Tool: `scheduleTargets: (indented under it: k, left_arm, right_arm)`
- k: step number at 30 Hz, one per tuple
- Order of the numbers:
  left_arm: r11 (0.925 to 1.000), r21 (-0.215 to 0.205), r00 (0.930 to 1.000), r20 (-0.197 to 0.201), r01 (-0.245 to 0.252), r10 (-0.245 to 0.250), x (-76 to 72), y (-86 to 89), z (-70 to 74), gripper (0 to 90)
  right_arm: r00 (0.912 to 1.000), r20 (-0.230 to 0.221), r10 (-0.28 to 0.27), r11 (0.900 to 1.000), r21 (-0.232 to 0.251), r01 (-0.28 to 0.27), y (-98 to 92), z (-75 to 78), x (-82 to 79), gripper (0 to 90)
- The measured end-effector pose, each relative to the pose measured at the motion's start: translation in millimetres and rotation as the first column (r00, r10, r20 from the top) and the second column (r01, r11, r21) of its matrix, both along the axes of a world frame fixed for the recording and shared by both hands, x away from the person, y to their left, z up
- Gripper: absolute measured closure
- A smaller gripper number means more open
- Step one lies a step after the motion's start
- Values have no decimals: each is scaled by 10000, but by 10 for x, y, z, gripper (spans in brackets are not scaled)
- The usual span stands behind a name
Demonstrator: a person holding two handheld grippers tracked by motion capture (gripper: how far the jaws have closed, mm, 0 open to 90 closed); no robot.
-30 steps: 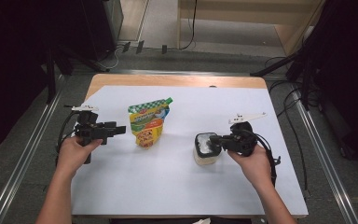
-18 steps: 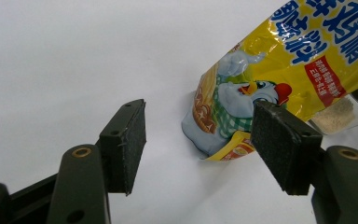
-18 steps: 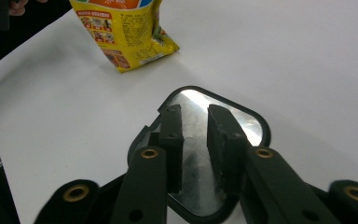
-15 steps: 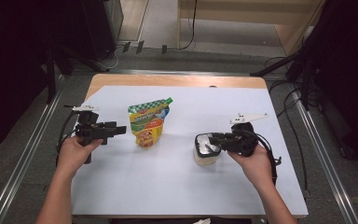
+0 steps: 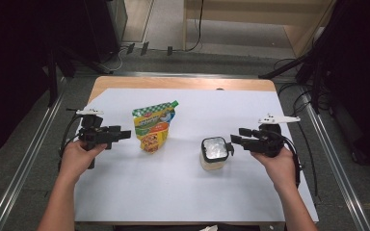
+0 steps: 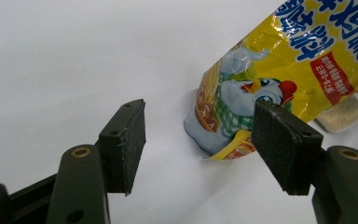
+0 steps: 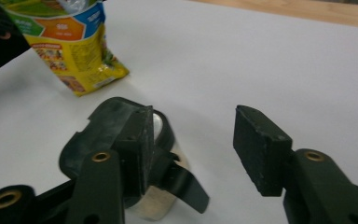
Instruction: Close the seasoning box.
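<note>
Two tongs open | right tongs (image 5: pixel 232 143) had just been opening, jar (image 5: pixel 214 154) freed beside them, standing on bench (image 5: pixel 183 192) | left tongs (image 5: pixel 125 134) facing seasoning pouch (image 5: pixel 153 126), likely next grab.

A white sheet (image 5: pixel 173 187) covers the wooden table (image 5: pixel 173 83); grey floor (image 5: pixel 231 29) lies beyond.

The yellow printed foil pouch (image 6: pixel 279 60) looks glossy and crinkled. The small clear plastic jar (image 5: pixel 213 161) carries a shiny silvery foil seal (image 5: pixel 215 147) under a smooth black plastic flip lid (image 7: pixel 107 126). The white paper-like surface (image 5: pixel 183 192) is matt (bare wood at its far edge). The tool pads (image 6: pixel 129 140) look rough, black and rubbery.
</note>
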State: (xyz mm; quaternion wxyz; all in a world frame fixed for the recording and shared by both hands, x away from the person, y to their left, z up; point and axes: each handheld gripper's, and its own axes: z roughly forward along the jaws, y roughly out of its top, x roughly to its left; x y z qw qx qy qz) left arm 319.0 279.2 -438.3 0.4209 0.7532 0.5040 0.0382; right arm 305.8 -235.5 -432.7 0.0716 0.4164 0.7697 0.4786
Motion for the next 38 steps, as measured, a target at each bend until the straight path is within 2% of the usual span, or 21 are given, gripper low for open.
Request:
scheduleTargets:
  k: [1, 4, 7, 9, 18, 21, 23, 29, 38]
  left_arm:
    - [10000, 7, 10000, -10, 6, -6, 1, -1, -1, 364]
    - [10000, 39, 10000, -26, 0, 0, 1, -2, -5, 364]
    - [10000, 83, 10000, -52, 23, -23, 2, -4, -5, 364]
    - [9999, 99, 10000, -55, 27, -27, 3, -8, -7, 363]
    - [9999, 99, 10000, -75, 21, -20, 12, -16, -21, 363]
    - [9998, 162, 9999, -95, 68, -66, 14, -24, -27, 362]
    - [9997, 238, 9999, -125, 105, -102, 18, -28, -37, 362]
    - [9992, 398, 9998, -154, 103, -97, 25, -31, -58, 360]
    - [9980, 614, 9998, -178, 126, -115, 35, -23, -78, 357]
  right_arm:
    - [9999, 41, -97, 9999, 31, 97, -37, -5, 5, 469]
    - [9981, 538, -297, 9995, -73, 301, -139, -39, 10, 448]
    - [9974, 477, -546, 9984, -131, 553, -227, -81, 28, 417]
    - [9952, 619, -760, 9968, -221, 775, -279, -123, 42, 404]
    - [9915, 148, -1289, 9908, -396, 1294, -400, -387, 113, 356]
    - [9896, 128, -1430, 9883, -510, 1435, -430, -444, 135, 348]
    - [9881, 32, -1536, 9864, -590, 1535, -440, -465, 140, 327]
    - [9835, 106, -1808, 9788, -958, 1810, -465, -525, 152, 299]
    - [9843, 84, -1763, 9793, -991, 1763, -456, -544, 155, 289]
